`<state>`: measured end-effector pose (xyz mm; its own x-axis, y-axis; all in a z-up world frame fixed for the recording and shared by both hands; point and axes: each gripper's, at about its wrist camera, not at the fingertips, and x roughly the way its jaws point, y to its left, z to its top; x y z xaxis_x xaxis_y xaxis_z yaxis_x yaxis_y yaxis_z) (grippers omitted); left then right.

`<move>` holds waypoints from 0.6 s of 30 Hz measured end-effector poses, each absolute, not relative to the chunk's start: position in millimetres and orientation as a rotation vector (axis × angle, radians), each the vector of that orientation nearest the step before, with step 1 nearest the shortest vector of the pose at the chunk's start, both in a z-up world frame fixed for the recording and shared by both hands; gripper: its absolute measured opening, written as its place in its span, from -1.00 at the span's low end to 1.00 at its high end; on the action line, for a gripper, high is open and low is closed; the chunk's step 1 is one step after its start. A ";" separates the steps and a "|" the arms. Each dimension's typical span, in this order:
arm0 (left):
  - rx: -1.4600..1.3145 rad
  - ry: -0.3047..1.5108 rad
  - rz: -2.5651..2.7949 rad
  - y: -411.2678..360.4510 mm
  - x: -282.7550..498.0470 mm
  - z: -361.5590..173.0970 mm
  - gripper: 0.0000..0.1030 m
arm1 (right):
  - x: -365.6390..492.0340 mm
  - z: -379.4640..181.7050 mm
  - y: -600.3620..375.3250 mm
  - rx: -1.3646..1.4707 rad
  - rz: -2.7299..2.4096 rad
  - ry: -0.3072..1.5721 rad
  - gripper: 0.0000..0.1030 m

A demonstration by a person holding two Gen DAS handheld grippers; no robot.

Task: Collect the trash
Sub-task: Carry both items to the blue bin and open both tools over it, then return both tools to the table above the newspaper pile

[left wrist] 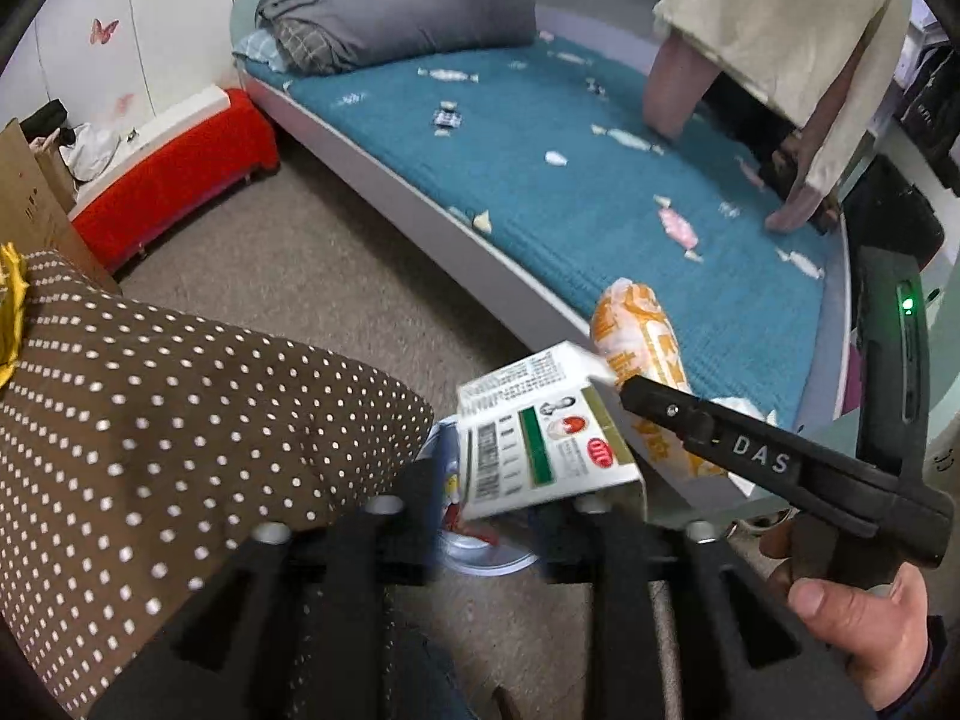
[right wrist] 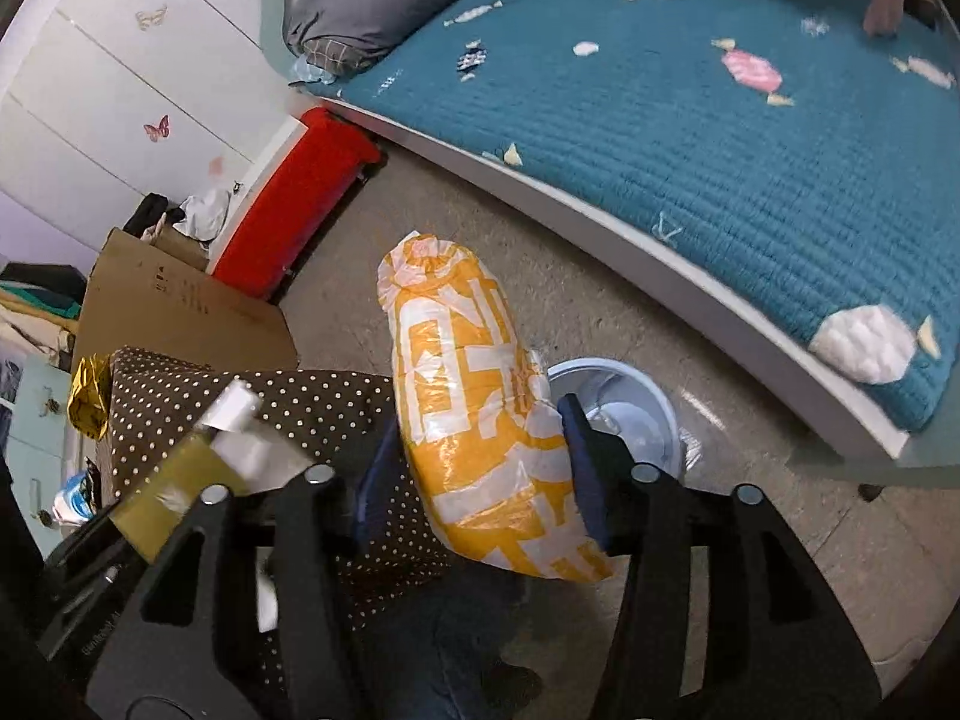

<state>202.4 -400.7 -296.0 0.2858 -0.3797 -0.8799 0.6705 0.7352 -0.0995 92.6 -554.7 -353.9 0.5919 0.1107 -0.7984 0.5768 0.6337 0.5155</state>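
A white and green carton (left wrist: 540, 438) hangs tilted between the fingers of my left gripper (left wrist: 516, 498), above a pale blue bin (left wrist: 480, 564). The jaws stand apart, with a gap showing beside the carton's left edge. My right gripper (right wrist: 480, 480) has an orange and white plastic bag (right wrist: 474, 408) filling the space between its blue pads, just left of the bin (right wrist: 630, 384). Its jaws stand wide and do not squeeze the bag. In the left wrist view the bag (left wrist: 636, 336) rises behind one black finger (left wrist: 720, 438) of the right gripper.
A bed (left wrist: 540, 180) with a teal candy-print cover runs along the right. A brown dotted cover (left wrist: 180, 420) lies close on the left, with a cardboard box (right wrist: 180, 300) and a red bench (left wrist: 174, 168) behind. A person's hand (left wrist: 858, 618) holds the right gripper.
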 end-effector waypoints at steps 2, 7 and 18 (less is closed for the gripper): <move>0.327 1.065 -0.696 -401.4 203.8 -298.5 0.60 | 91.9 -361.4 -558.6 0.886 -0.335 0.927 0.44; 0.317 1.035 -0.696 -397.0 201.2 -292.3 0.73 | 82.2 -369.3 -562.6 0.920 -0.362 0.924 0.85; 0.287 0.987 -0.745 -383.7 185.3 -266.5 0.76 | 68.3 -339.4 -554.2 0.871 -0.421 0.888 0.88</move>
<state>185.3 -383.7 -266.5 0.3328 -0.4365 -0.8359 0.6838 0.7221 -0.1049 68.3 -554.2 -339.4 0.5827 0.0241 -0.8123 0.6445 0.5952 0.4799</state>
